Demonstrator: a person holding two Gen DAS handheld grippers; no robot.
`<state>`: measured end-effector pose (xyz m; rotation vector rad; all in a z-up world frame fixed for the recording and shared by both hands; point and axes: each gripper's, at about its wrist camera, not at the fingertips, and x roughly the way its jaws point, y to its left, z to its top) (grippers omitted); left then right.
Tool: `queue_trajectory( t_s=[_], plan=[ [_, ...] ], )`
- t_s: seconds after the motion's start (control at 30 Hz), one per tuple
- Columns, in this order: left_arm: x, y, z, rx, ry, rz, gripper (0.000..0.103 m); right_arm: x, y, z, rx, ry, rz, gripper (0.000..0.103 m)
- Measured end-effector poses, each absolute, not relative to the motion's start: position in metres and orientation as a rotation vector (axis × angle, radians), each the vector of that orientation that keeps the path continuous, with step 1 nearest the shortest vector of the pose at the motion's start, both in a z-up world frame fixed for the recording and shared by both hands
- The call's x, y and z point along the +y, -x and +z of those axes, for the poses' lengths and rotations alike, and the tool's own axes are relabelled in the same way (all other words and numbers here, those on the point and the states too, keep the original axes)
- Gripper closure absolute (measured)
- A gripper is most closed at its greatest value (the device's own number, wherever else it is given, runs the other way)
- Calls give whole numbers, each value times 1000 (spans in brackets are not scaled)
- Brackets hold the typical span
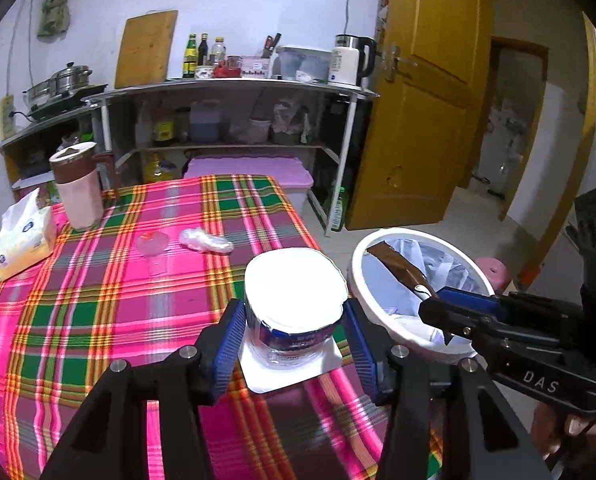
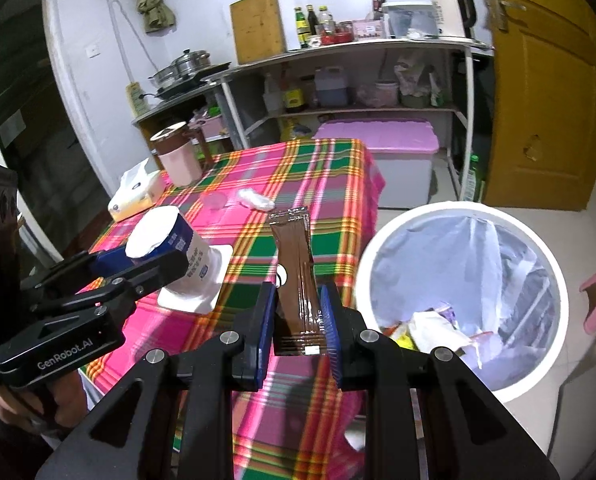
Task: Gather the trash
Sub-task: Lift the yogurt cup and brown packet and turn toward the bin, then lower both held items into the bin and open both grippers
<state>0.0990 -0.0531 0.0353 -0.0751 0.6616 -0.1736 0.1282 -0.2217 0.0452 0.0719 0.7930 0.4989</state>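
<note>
Brown sachet (image 2: 296,276) clamped in right tool (image 2: 298,320); left tool (image 1: 294,332) clamps yogurt cup (image 1: 294,304).

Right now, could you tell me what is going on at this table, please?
A person is clearing trash with a gripper in each hand. The left gripper is shut on an upside-down yogurt cup, and the right gripper on a brown wrapper. Both are held near the white trash bin beside the table. A crumpled plastic bag lies on the checked cloth.
</note>
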Motion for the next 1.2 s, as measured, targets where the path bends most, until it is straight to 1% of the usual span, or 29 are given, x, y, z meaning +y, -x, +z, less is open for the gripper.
queue_trajectory(
  t_s=[0.67, 1.2],
  plan=[
    [-118, -148, 21, 699, 73, -359, 52, -295, -149, 25, 822, -157, 325, 78],
    [-168, -189, -5, 775, 51, -472, 52, -330, -163, 2, 876, -188, 239, 78]
  ],
)
